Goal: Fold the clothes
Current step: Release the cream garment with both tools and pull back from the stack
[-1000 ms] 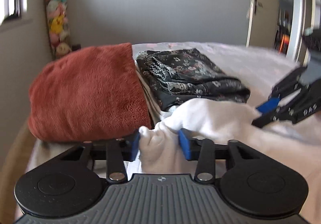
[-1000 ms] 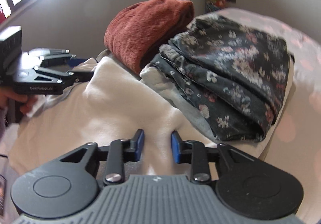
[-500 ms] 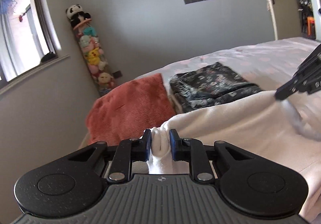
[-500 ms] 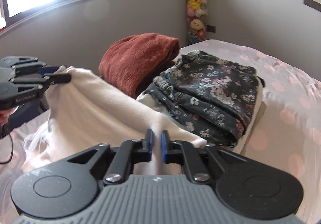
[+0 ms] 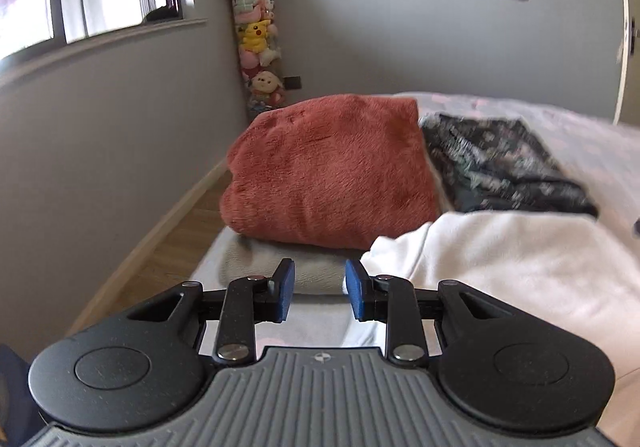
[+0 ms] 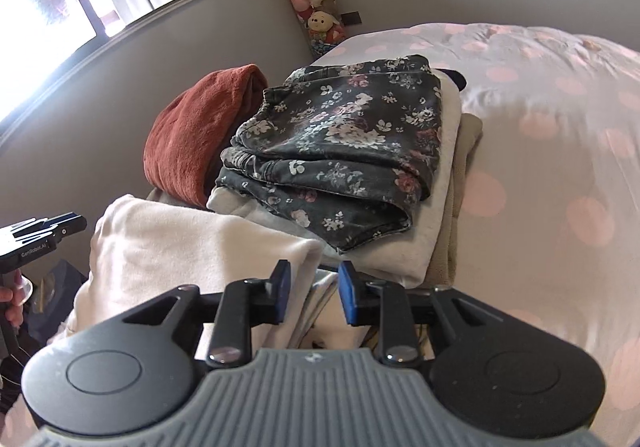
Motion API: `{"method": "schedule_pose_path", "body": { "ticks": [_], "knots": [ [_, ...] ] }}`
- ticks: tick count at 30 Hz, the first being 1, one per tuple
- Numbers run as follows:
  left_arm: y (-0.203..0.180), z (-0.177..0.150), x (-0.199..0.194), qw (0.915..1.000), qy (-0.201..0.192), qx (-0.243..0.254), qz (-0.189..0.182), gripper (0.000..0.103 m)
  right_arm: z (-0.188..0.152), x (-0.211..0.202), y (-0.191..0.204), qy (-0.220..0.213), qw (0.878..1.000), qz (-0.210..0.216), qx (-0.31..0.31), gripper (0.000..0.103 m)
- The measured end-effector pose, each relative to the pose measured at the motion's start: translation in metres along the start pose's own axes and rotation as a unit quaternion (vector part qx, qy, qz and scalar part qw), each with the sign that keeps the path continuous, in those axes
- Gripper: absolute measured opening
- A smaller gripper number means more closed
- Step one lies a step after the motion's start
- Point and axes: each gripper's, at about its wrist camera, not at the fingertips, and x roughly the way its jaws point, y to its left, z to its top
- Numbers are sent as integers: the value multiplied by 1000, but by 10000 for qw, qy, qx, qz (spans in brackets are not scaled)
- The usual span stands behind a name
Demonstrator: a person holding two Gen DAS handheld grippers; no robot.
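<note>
While half a second back both pairs were pinching white cloth, the left tongs (image 5: 320, 295) now stand spread and still widening, nothing between the blue pads (image 5: 286, 289); the white garment (image 5: 516, 271) has slipped out and lies just to their right on the bed (image 5: 600, 135). Over on the right tongs (image 6: 311, 293), the jaws are parting too, a folded corner of the white garment (image 6: 192, 243) still sitting loose between them, no pinch on it! The cloth that was lifted and stretched between the two hands has dropped flat, doubled over on itself. Beyond it sits the rust-red fleece (image 5: 332, 175), and beside that the dark floral garment (image 6: 340, 143) on its folded pile. Far left of the right view, a hand (image 6: 12, 305) grips the other tool.
</note>
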Motion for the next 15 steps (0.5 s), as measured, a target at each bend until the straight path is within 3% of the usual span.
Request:
{"method": "schedule_pose_path", "body": {
  "ticks": [2, 3, 6, 11, 15],
  "knots": [
    [5, 3, -3, 9994, -104, -217, -251, 49, 1, 6, 0, -11, 9997, 166, 153, 38],
    [6, 5, -3, 9989, -172, -277, -351, 53, 1, 9, 1, -4, 9996, 249, 167, 40],
    [9, 16, 6, 9978, -234, -318, -538, 55, 6, 20, 7, 15, 9995, 311, 88, 46],
    [21, 32, 38, 9929, 188, -797, -867, 58, 19, 33, 9, 9, 9994, 327, 151, 47],
    [24, 35, 46, 9896, 348, -928, -1038, 58, 42, 40, 29, 123, 9969, 738, -221, 47]
  ]
}}
